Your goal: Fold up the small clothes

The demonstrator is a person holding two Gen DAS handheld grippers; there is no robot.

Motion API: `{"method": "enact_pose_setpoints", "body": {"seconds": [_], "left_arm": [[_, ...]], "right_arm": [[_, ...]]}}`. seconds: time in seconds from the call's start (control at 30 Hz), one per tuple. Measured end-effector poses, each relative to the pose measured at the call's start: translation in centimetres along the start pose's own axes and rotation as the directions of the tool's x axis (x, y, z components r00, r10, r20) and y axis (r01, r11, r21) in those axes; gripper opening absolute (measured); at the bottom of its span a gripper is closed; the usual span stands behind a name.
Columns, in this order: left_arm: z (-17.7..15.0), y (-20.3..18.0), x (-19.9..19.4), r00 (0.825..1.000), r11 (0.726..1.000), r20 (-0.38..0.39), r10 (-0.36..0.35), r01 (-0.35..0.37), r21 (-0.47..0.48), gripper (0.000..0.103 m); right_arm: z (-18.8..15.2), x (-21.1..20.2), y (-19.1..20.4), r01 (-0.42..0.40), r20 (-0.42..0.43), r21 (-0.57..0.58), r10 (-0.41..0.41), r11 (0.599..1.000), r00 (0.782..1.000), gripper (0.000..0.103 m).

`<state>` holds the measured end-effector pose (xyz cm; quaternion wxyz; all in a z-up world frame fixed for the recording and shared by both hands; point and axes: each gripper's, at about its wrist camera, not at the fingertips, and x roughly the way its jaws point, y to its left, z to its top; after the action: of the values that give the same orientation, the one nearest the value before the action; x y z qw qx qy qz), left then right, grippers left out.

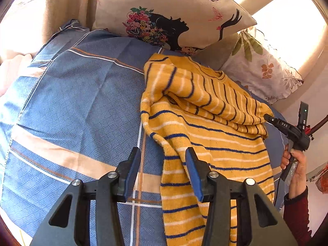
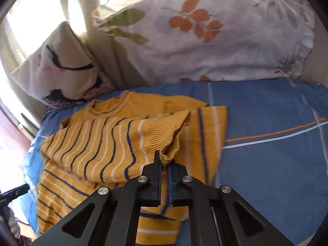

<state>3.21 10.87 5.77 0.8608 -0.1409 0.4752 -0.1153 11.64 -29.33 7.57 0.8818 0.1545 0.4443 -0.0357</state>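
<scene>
Right wrist view: right tool [image 2: 163, 161] clamped on the ribbed cuff [image 2: 171, 156] of the yellow striped sweater [image 2: 98, 143], frame centre. Left wrist view: left tool [image 1: 163, 162], fingers apart, hovers over the sweater's lower sleeve on the blue bedsheet [image 1: 78, 102]; pillows [image 1: 168, 10] above.

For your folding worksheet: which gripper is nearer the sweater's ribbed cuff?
Right. The right gripper is shut on the ribbed cuff; the left gripper hangs open over the sweater's other sleeve.

The sweater [image 1: 205, 123] lay on my bed [image 1: 82, 106], with two pillows [image 1: 174, 14] just behind it.
</scene>
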Motion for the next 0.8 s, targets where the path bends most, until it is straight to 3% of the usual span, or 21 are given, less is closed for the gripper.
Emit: {"method": "enact_pose_setpoints", "body": {"seconds": [0.07, 0.13, 0.23, 0.27, 0.37, 0.5, 0.63, 0.8], "left_arm": [[-0.6, -0.3, 0.1, 1.000, 1.000, -0.001, -0.001, 0.001, 0.011, 0.051], [-1.2, -0.4, 0.7, 1.000, 1.000, -0.013, 0.005, -0.005, 0.016, 0.052], [-2.0, 0.0, 2.1, 0.998, 1.000, -0.058, -0.013, 0.012, -0.020, 0.052], [-2.3, 0.1, 2.5, 0.997, 0.999, -0.071, -0.016, 0.014, -0.030, 0.052], [-3.2, 0.2, 3.1, 0.996, 0.999, -0.083, -0.017, 0.013, -0.045, 0.052], [-2.7, -0.2, 2.5, 0.998, 0.998, -0.043, -0.050, 0.048, -0.050, 0.052], [-1.6, -0.6, 2.3, 0.998, 0.996, -0.011, -0.068, 0.067, -0.053, 0.054], [-3.3, -1.2, 3.4, 0.998, 0.999, -0.041, -0.038, 0.038, -0.006, 0.054]], "right_arm": [[-0.2, 0.4, -0.8, 0.063, 0.000, -0.011, -0.063, 0.998, 0.998, 0.006], [-0.7, 0.6, -1.3, 0.035, -0.024, 0.002, -0.035, 0.999, 0.999, 0.010], [-1.6, -0.7, -2.3, 0.015, 0.008, 0.069, -0.016, 0.998, 1.000, 0.036], [-1.9, -1.3, -2.5, 0.004, 0.022, 0.082, -0.005, 0.997, 1.000, 0.040], [-2.1, -3.2, -1.8, -0.041, 0.063, 0.067, 0.036, 0.997, 0.997, 0.040], [-1.9, -4.4, 1.7, -0.197, 0.055, 0.003, 0.197, 0.980, 0.979, 0.040], [-1.8, -2.9, 6.8, -0.333, -0.009, -0.052, 0.333, 0.942, 0.943, 0.040], [0.3, -0.2, 14.7, -0.432, -0.070, -0.128, 0.427, 0.892, 0.902, 0.044]]}}
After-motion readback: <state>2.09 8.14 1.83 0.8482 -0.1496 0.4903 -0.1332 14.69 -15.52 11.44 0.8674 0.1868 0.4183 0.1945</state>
